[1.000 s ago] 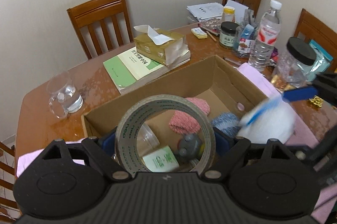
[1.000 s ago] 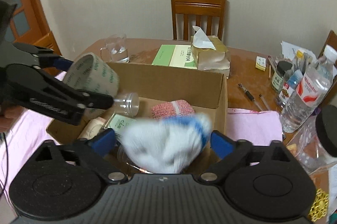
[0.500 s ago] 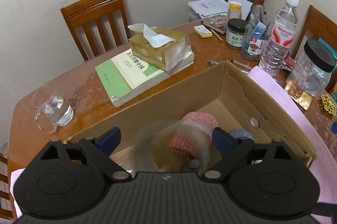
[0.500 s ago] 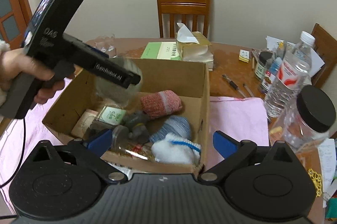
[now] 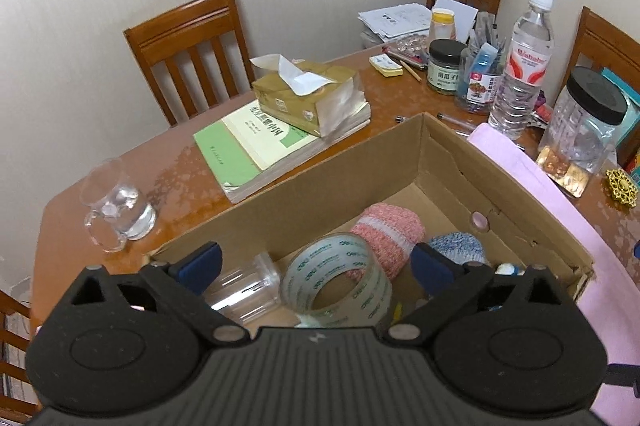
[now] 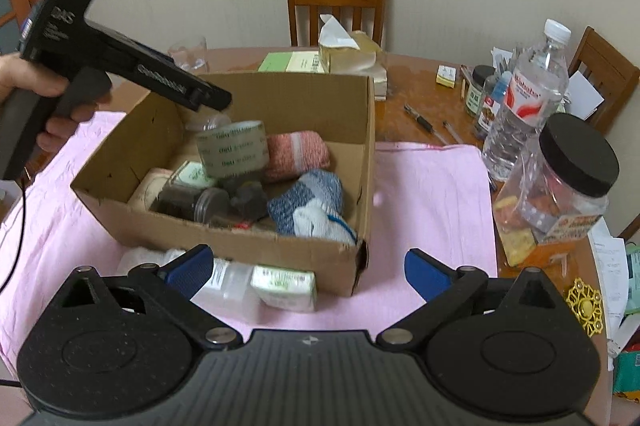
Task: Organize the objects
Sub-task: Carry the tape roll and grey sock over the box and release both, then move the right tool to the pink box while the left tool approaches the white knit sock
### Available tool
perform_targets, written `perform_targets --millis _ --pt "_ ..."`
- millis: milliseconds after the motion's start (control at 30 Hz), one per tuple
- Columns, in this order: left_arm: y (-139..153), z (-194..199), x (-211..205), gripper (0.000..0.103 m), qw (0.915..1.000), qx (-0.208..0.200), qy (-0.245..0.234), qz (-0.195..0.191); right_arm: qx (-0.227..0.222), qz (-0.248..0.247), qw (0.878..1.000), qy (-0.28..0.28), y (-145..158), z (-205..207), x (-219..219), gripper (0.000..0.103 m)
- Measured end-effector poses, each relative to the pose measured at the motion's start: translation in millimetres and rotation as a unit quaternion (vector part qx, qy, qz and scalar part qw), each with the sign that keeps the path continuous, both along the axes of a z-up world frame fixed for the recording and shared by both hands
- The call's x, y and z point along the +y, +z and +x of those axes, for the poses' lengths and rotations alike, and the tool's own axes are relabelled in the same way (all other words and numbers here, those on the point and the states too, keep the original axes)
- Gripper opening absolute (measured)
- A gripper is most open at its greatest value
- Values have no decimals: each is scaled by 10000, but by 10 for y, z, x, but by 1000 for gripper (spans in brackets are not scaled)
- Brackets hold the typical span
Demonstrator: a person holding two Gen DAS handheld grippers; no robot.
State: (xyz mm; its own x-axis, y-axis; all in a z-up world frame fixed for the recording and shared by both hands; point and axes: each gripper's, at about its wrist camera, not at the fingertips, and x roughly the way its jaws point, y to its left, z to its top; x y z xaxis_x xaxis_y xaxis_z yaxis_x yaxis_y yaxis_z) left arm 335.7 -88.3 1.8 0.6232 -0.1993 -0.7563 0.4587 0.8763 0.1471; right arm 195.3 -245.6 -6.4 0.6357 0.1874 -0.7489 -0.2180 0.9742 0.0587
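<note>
Now hovering with the left gripper above the near left part of the cardboard box, jaws spread wide and gripping nothing. Directly beneath, at the lower centre of the left wrist view, finds the tape roll lying tilted inside the box, against the pink sock roll and beside a clear plastic cup on its side; judging by the slant, probably let fall rather than set down with care. Shows the right gripper likewise fully open and empty, held at the bottom of its frame over the pink cloth, short of the box's near wall. Groups soft things at the right end of the box, with the blue sock and white sock wedged into the near corner, seemingly to fill gaps around harder items. Has two small packages outside, on the cloth just beside the front wall: likely next in line, within easy reach of the right gripper.
</note>
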Motion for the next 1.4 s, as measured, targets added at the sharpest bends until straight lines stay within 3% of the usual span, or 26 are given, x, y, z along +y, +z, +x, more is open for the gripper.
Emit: perform_targets --millis 800,1200,1400 --pt "222 -1057 343 101 9989 -348 270 -174 419 112 9991 22 -357 -240 52 103" --pt "-166 -1519 425 101 9978 -22 619 -234 1100 313 9933 163 -779 -259 97 103" --pt "-403 -1575 437 101 9964 113 828 -154 1168 -215 9915 539 -949 -347 341 103"
